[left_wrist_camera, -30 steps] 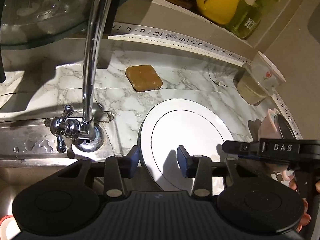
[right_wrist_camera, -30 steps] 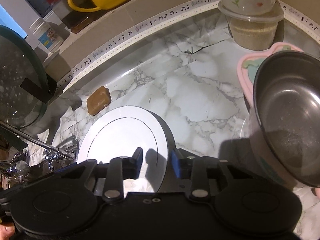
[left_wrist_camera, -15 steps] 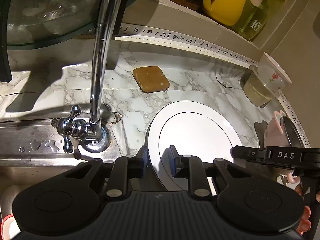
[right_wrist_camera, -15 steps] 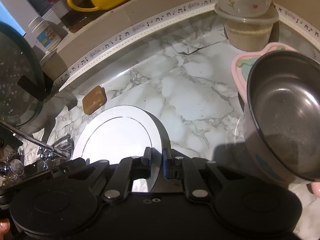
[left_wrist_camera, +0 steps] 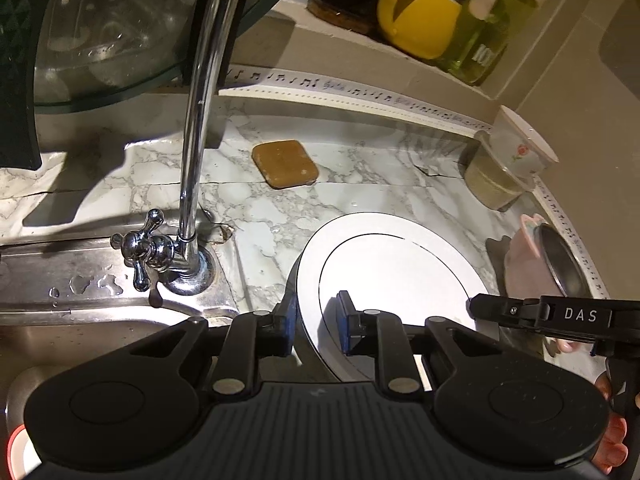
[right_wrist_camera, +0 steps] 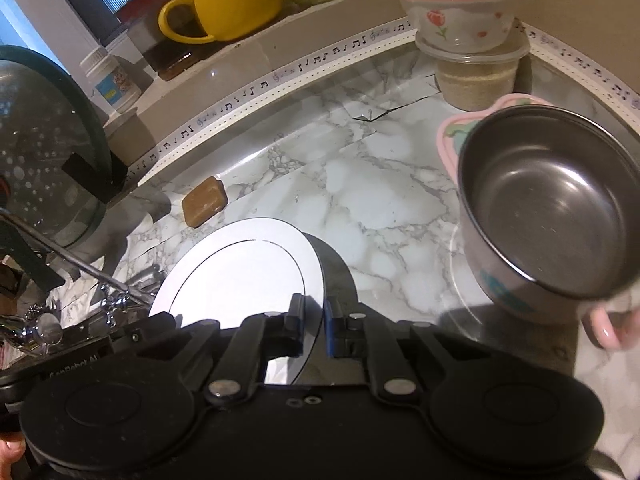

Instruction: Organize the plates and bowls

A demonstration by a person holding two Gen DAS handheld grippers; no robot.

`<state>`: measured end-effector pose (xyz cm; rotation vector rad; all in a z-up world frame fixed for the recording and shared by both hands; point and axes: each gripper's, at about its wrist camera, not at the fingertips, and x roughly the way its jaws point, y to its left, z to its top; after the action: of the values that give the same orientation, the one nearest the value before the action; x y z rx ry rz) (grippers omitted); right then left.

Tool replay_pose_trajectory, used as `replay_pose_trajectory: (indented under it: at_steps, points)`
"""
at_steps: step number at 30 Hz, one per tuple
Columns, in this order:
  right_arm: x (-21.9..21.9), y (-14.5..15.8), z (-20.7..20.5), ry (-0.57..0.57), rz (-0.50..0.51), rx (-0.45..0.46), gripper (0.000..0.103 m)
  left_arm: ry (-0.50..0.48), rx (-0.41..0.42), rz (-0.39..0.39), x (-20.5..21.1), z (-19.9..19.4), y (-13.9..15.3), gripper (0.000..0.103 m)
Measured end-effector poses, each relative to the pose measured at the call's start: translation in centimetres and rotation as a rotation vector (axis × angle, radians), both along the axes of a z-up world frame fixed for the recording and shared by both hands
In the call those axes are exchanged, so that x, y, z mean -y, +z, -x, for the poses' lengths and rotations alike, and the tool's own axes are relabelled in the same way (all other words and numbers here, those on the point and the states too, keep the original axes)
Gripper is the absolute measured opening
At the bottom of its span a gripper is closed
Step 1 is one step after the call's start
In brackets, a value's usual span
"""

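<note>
A white round plate [left_wrist_camera: 392, 272] lies over the marble counter beside the sink. My left gripper [left_wrist_camera: 316, 320] is shut on its left rim. My right gripper [right_wrist_camera: 314, 320] is shut on the plate [right_wrist_camera: 240, 280] at its right rim, which casts a dark shadow on the counter. Just right of the plate stands a steel-lined pink bowl [right_wrist_camera: 552, 208], also in the left wrist view [left_wrist_camera: 560, 264]. In the far right corner a floral bowl [right_wrist_camera: 460, 12] sits on a lidded plastic tub [right_wrist_camera: 476, 76].
A chrome tap [left_wrist_camera: 196, 120] rises left of the plate, at the edge of the steel sink [left_wrist_camera: 80, 344]. A brown soap bar [left_wrist_camera: 285, 163] lies behind the plate. A glass lid [left_wrist_camera: 100, 28] leans at the back left. A yellow mug [left_wrist_camera: 416, 16] and bottles fill the ledge.
Both grippers' jaws have closed onto the plate's rim, left and right. The right edge of the plate looks slightly raised, with a wider shadow under it.
</note>
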<state>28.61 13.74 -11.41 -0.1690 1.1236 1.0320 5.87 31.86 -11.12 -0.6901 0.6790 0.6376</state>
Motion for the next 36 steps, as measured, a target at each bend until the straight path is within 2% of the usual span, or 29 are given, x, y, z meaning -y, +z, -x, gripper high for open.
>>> replay_pose_trajectory:
  at_steps: [10, 23, 36]
  points:
    - [4.2, 2.7, 1.5, -0.047, -0.004, 0.019, 0.011, -0.063, 0.012, 0.003, 3.1, 0.6, 2.1, 0.02]
    - [12.2, 6.6, 3.3, -0.18, -0.041, 0.022, 0.011, -0.217, 0.052, -0.007, 8.8, 0.6, 5.6, 0.02]
    - [19.8, 7.9, 4.8, -0.3, -0.062, 0.018, 0.01, -0.36, 0.031, -0.03, 14.3, -0.6, 6.1, 0.02]
